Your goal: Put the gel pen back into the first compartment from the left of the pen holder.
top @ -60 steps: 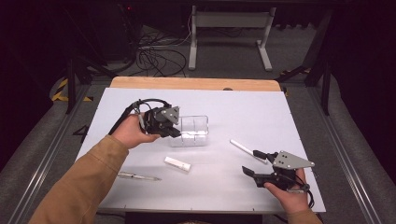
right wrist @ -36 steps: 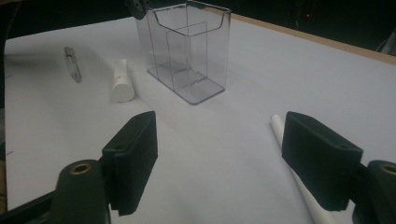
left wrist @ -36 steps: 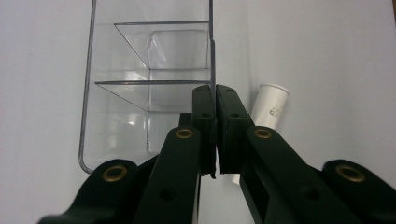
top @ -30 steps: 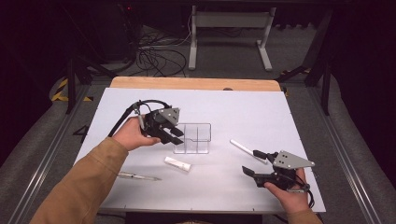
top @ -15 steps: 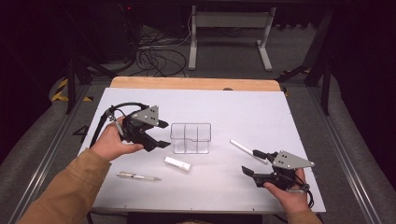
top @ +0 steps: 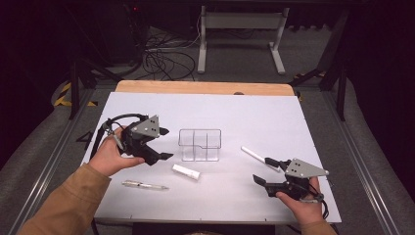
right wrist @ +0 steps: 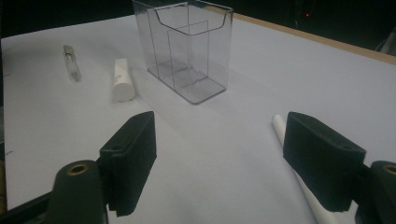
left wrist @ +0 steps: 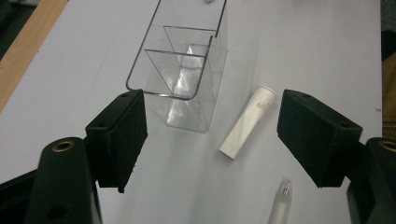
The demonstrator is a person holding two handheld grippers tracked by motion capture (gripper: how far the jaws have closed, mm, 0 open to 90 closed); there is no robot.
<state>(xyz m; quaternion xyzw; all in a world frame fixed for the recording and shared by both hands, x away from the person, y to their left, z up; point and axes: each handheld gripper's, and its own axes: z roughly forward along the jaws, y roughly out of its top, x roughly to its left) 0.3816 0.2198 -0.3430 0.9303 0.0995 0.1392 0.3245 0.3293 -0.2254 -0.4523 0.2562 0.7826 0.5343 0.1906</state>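
High view: left claw (top: 161, 144) just opened, empty, beside the clear holder (top: 199, 145); right claw (top: 262, 170) apart, empty.

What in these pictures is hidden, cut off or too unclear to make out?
- Long white marker with black cap: right gripper view, its near end passes behind the right gripper's jaw and off the bottom edge.
- Clear slim pen: left gripper view, cut off by the bottom edge.
- Short white cylinder: the small print near its end is too blurred to read.
- Clear plastic compartmented organizer: left gripper view, its far end is cut by the top edge.
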